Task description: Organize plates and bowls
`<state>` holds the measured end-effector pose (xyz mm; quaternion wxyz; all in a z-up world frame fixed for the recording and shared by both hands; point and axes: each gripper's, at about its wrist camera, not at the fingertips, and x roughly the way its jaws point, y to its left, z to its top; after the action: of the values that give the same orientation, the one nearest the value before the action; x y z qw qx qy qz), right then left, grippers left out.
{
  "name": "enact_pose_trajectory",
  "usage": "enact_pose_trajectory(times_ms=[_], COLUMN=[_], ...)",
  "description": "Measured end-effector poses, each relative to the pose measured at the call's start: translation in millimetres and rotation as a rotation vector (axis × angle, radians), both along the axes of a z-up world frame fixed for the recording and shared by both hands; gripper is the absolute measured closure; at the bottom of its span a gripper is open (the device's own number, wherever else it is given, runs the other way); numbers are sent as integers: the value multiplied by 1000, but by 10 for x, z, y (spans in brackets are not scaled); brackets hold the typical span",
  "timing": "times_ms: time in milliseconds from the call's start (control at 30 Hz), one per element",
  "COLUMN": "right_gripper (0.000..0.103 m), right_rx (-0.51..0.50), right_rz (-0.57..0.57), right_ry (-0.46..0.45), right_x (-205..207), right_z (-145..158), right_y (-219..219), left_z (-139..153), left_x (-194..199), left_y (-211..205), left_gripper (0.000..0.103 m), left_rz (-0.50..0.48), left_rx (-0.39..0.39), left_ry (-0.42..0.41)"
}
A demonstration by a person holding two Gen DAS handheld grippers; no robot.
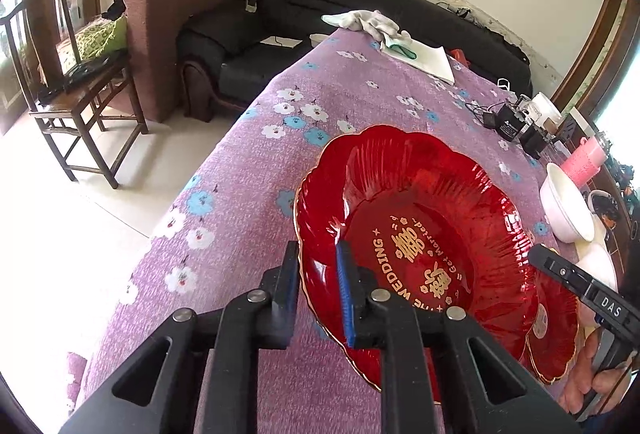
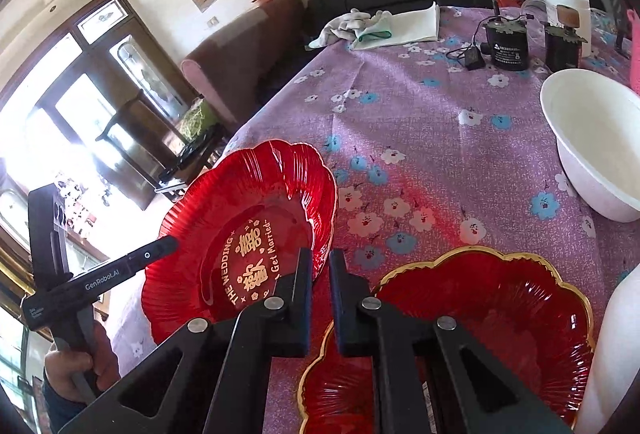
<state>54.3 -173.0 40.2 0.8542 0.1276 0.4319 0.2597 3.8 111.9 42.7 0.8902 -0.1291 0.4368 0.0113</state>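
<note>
A big red plate (image 1: 416,234) with gold words in the middle is held up over the table (image 1: 248,170). It is tilted. The table has a purple cloth with white and blue flowers.

The left gripper (image 1: 318,282) pinches the rim of the big red plate. One finger is under the rim and the blue pad (image 1: 345,298) is on the inside of the plate. The fingers are close together with the rim squeezed between them.

The right gripper (image 2: 320,286) is at the other side of the big red plate. Its fingers are pressed almost all the way together. The rim of the plate goes in behind its left finger, and the fingers look like they pinch it. In the left view, the tip of the right gripper touches that far rim.

A second red plate (image 2: 492,318) with a gold edge lies flat on the table. It is just beside the big red plate, on the right, and partly under the right gripper.

A white bowl (image 2: 596,142) stands on the table, farther right than the big red plate. It is tilted a little.

Far behind the big red plate, at the back end of the table, are a white cloth (image 2: 384,24), a black round can (image 2: 506,46) and a white cup (image 2: 566,0).

Past the table, behind the big red plate, there is a black sofa (image 1: 304,2). A wooden chair (image 1: 76,74) stands on the floor, far to the left of the plate.

A hand (image 2: 76,366) holds the left gripper's handle.
</note>
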Motion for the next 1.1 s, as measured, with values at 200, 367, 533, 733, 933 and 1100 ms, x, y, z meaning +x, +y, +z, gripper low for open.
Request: enact_pose_trajectory(times_ms=[200,367,533,733,933,1100], right_gripper=[93,93,92,92,91,91], right_rx=[1,-14,-40,-46,-60,-26], right_rz=[24,41,72,107,148,158], right_ry=[0,-14,-6,22,9,-2], right_x=[-62,-190,-405,-645,-835,-825], right_z=[32,139,150,42,3,-16], right_y=[39,109,181,220,283,252], left_z=[47,87,68,27,-23,-44], left_x=[-258,-493,-712,-982,-1118,-1130], left_y=[1,38,95,159,219,178], left_gripper=[86,85,80,80,80,78], left_rz=[7,5,8,21,37,48], left_rx=[14,4,-9,-14,-21,-1], left_ry=[-15,-28,-36,-52,-52,-62])
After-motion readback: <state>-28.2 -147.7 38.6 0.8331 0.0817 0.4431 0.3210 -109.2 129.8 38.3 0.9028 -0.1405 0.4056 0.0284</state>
